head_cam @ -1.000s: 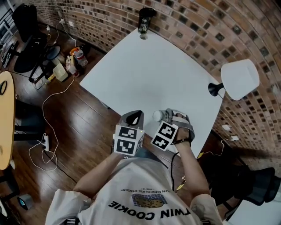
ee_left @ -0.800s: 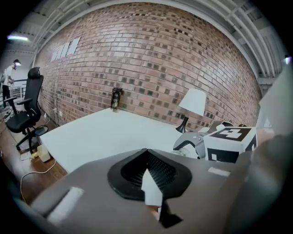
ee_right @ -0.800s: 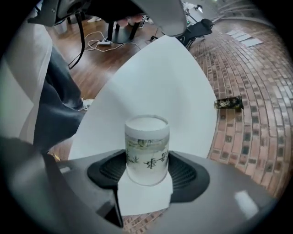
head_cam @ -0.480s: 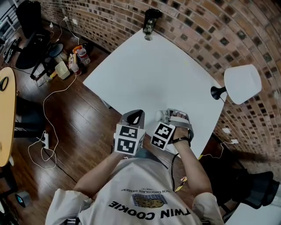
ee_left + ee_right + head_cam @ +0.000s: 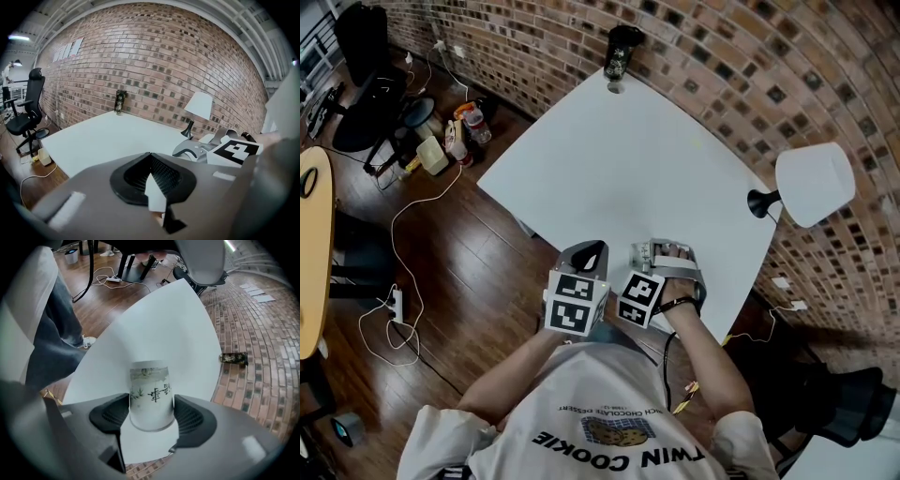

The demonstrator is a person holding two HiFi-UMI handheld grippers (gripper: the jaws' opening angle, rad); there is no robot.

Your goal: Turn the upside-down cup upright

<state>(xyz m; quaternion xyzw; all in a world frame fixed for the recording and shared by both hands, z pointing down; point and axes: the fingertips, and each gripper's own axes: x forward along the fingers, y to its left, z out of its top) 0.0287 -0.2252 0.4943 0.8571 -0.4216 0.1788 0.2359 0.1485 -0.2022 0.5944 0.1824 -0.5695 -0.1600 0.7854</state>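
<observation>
1. Paper, by the look of it: the cup (image 5: 150,394) is white with dark characters and a leafy print. It sits right between the fingers (image 5: 190,416) of the right gripper (image 5: 151,412), over the near part of the worktop (image 5: 164,319). Both pads look to be pressing its sides close to the broader end, so we'd call that clamped on.
2. That view is rolled well over, and the cup's narrower end points away from the camera. We can't tell whether it touches the worktop or hangs clear of it.
3. Handling-wise, we reckon it's very light and thin-walled, so a hard squeeze would dent it or push it oval. The smooth tapered wall could also let it slide out toward the narrow end. Gentle pressure across the wall near the stiffer rim end seems the safest hold to us.
4. Left gripper (image 5: 151,159) hangs just beside the right one, fingers together with nothing in them.
5. Further out, a dark bottle (image 5: 233,358) stands at the worktop's far corner.
6. Past that, a white-shaded lamp (image 5: 198,105) sits by the wall-side edge, with the brick wall (image 5: 154,56) behind everything.
</observation>
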